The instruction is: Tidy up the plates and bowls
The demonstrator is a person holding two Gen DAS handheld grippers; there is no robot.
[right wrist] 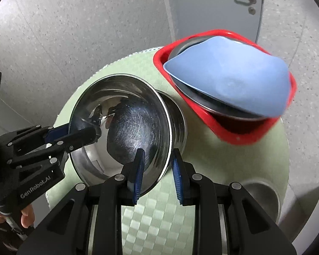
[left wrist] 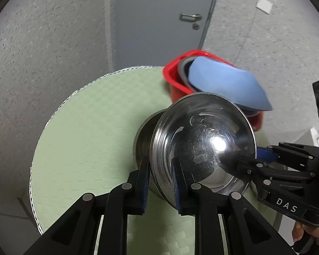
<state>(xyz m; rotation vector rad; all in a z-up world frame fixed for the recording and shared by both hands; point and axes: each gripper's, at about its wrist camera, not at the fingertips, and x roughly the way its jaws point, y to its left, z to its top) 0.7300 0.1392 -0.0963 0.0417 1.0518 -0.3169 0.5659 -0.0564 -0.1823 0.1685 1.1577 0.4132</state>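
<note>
Steel bowl [left wrist: 202, 146] is held between both my grippers over the round green table [left wrist: 85, 127], tilted so its mouth faces the cameras, with a second steel bowl [left wrist: 143, 136] right behind it — I can't tell whether the two are nested or just touching. My left gripper [left wrist: 160, 180] straddles the near rim, one blue pad outside the wall and one inside, narrowed down on it; in the right wrist view it shows as the black clamp on the far rim. My right gripper [right wrist: 157, 170] does the same on the opposite side, one finger [right wrist: 139, 170] inside, the other outside, jaws drawn in around the rim (contact on the outer pad isn't clear, looks like a small gap).

Red bin [right wrist: 234, 131] sits at the table's far edge, already holding a blue plate [right wrist: 229, 80] lying tilted over a steel dish [right wrist: 202, 99].

Step looks like separating or carrying this bowl, probably toward the bin. To do it well: keep both pinches level and move together — polished steel is slippery, and a twist would let the rim slide out. Lift straight off the other bowl before going sideways. The blue plate sits proud, so I'd come in high.
</note>
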